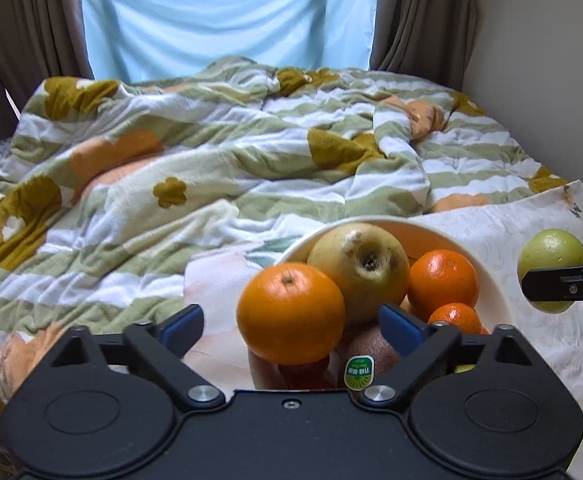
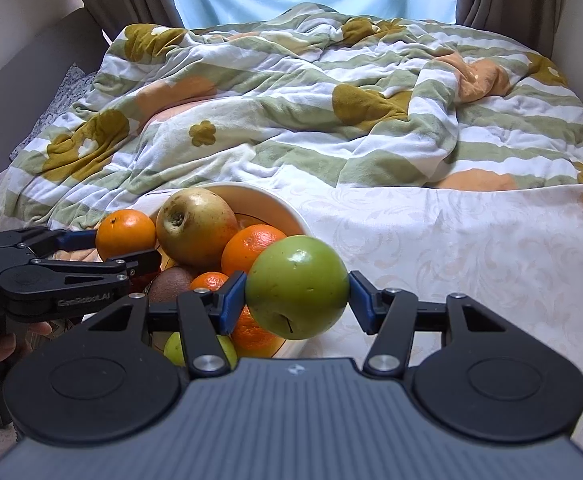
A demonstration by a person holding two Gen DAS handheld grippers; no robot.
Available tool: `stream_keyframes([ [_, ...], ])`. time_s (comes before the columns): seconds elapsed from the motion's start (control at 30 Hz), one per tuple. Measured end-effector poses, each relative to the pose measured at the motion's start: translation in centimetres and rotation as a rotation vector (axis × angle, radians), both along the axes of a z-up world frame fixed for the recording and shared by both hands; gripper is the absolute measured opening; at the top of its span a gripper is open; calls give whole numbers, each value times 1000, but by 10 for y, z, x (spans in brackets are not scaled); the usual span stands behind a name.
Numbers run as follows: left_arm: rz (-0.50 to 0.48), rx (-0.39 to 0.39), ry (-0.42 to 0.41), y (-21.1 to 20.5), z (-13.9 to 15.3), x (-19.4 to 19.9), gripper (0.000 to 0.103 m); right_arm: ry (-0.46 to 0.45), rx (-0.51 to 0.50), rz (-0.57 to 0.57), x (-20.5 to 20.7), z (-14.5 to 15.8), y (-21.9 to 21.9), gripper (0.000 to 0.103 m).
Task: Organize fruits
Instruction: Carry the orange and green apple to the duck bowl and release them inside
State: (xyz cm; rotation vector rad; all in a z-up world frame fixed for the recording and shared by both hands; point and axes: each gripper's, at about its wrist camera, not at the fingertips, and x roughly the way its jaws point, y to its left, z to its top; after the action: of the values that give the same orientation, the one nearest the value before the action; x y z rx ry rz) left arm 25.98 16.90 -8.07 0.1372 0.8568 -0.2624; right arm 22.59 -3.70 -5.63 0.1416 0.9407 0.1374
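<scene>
Fruits sit split between your two tools: the right hand-held gripper [image 2: 297, 294] is clamped on a green apple [image 2: 297, 286], its blue pads [image 2: 233, 300] pressing the widest part, while the left hand-held gripper [image 1: 291, 322] brackets an orange [image 1: 291, 312]; in the right wrist view its fingers appear closed on that orange, though in its own view the pad contact is hard to confirm. Both fruits hang just beside or above the white bowl [image 1: 487, 276], which is already heaped with a yellow apple [image 1: 361, 264], more oranges [image 1: 443, 278] and a kiwi [image 1: 371, 350] bearing a sticker. Round, smooth skin against narrow pads means either fruit could squirt free if you tilt or loosen too soon. A drop onto the pile could knock the yellow apple off the top and over the rim. The bowl rests on a pale cloth [image 2: 471, 240] laid by the rumpled floral quilt [image 2: 291, 100] on the bed, soft footing that could let it tip under a careless nudge, and any escaped fruit would likely roll into the folds. Your two grippers work close together; watch for a collision.
</scene>
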Motion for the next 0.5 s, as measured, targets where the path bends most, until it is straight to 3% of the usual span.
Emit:
stream_keyframes([
  [0.5,-10,-17,2,-9,21,-49,98,6,-11,25,6,-3,1,70],
])
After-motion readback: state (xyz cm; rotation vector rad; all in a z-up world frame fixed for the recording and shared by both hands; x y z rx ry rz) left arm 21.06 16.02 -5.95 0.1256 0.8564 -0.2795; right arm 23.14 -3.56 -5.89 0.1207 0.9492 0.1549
